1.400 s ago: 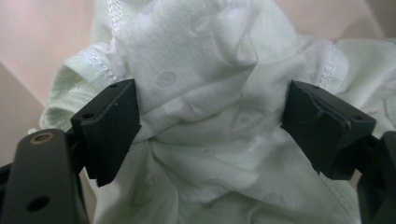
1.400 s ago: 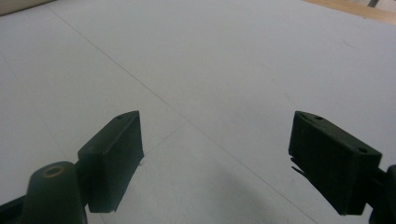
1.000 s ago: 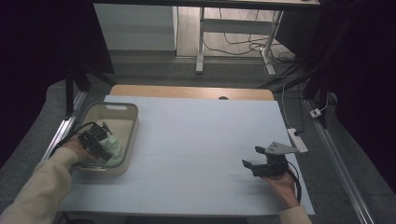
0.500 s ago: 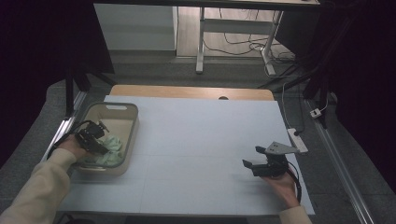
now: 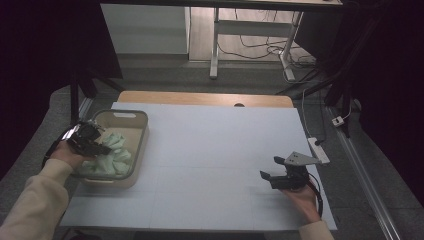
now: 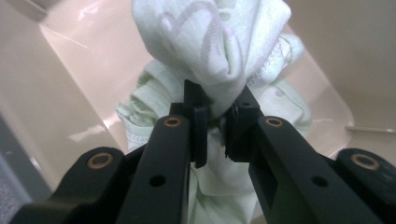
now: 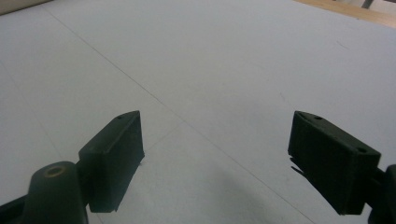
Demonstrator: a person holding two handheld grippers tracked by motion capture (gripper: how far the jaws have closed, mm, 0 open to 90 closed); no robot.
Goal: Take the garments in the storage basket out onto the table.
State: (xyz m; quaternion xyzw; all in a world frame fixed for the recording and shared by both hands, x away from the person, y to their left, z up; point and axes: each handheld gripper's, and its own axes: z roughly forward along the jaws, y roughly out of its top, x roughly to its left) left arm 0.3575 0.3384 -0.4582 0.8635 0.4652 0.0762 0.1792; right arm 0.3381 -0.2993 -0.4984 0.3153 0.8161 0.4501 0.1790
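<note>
A beige plastic bin [image 5: 141, 131] sits at the table's left and holds crumpled pale green cloth [image 5: 112, 152]. My left gripper [image 5: 97, 145] reaches into the bin from its left side. In the left gripper view its jaws are shut on a fold of the pale green cloth [image 6: 210, 51], which bunches up above the fingertips [image 6: 198, 121] over the bin's floor [image 6: 74, 84]. My right gripper [image 5: 272, 175] rests near the table's front right, held by a hand. Its jaws stand wide apart with only the white table [image 7: 210, 70] between them.
A white table top [image 5: 220, 150] covers most of the wooden desk [image 5: 200, 98]. A white power strip [image 5: 319, 150] lies along the right edge. A desk frame and cables [image 5: 280, 50] stand on the floor beyond.
My left gripper has shifted toward the bin's left and far side with the cloth in its jaws. The right gripper has stayed in place.
</note>
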